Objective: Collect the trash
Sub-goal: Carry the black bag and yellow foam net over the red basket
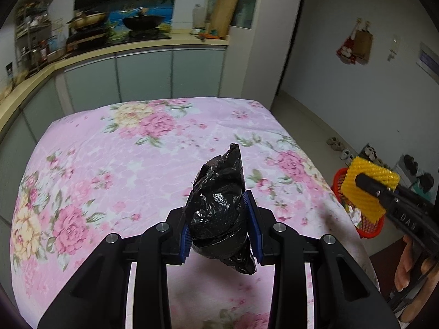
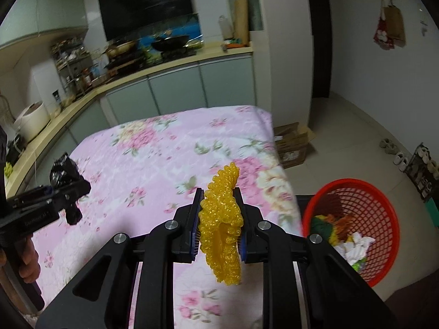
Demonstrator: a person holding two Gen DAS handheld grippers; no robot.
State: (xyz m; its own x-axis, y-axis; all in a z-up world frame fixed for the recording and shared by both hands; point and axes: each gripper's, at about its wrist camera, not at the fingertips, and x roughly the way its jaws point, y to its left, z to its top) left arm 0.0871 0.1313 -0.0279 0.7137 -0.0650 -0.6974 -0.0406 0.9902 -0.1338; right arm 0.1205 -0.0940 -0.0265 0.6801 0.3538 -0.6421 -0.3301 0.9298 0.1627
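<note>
My left gripper (image 1: 219, 213) is shut on a crumpled black plastic bag (image 1: 219, 205) and holds it above the table with the pink floral cloth (image 1: 109, 164). It also shows at the left of the right wrist view (image 2: 64, 186), with the bag (image 2: 62, 171) in it. My right gripper (image 2: 218, 213) is shut on a yellow bumpy plastic sheet (image 2: 221, 224), held above the table's right edge. In the left wrist view the yellow sheet (image 1: 367, 189) hangs over a red mesh basket (image 1: 367, 227). The basket (image 2: 384, 205) stands on the floor to the right and holds several pieces of trash.
A kitchen counter (image 1: 118, 49) with a stove and pans runs behind and left of the table. A cardboard box (image 2: 293, 142) sits on the floor beyond the table's right corner. Shoes and a rack (image 2: 419, 164) line the right wall.
</note>
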